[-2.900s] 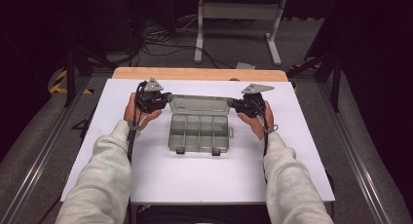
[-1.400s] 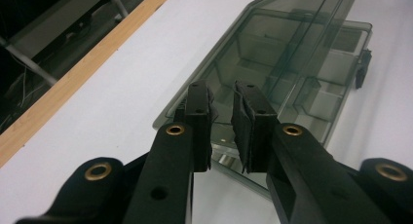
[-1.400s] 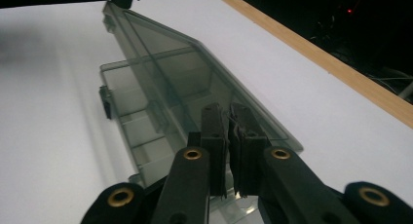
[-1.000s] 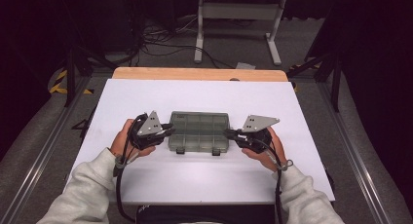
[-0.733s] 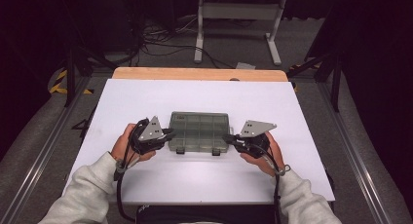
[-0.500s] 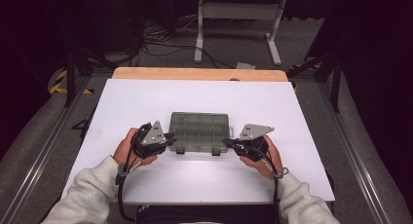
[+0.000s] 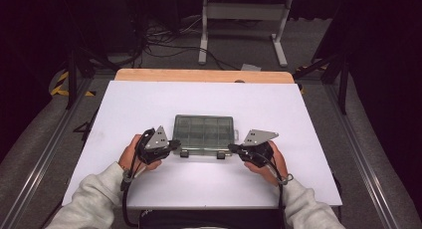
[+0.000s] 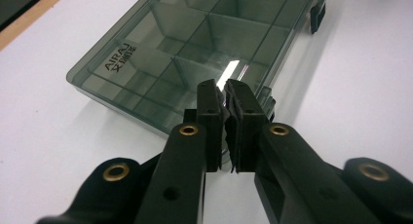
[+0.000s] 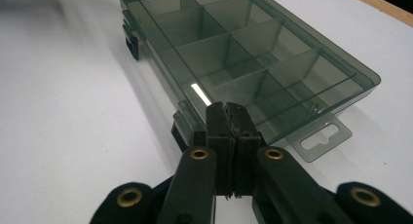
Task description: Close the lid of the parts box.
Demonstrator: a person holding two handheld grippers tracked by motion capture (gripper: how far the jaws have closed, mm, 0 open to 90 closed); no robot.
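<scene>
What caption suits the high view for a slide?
Two hand-held claws, left and right, shut, at the near latches of a closed smoky compartment box.

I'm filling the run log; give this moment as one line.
box: lid down, on table | left gripper: shut, at near-edge latch | right gripper: shut, at other latch

Both forearms reach in from the near edge, sleeves grey. The left gripper [image 7: 175,142] points inward to the right, its jaws having just been closing, now together with nothing between. The right gripper [image 7: 232,148] points inward to the left, jaws pressed together.
</scene>
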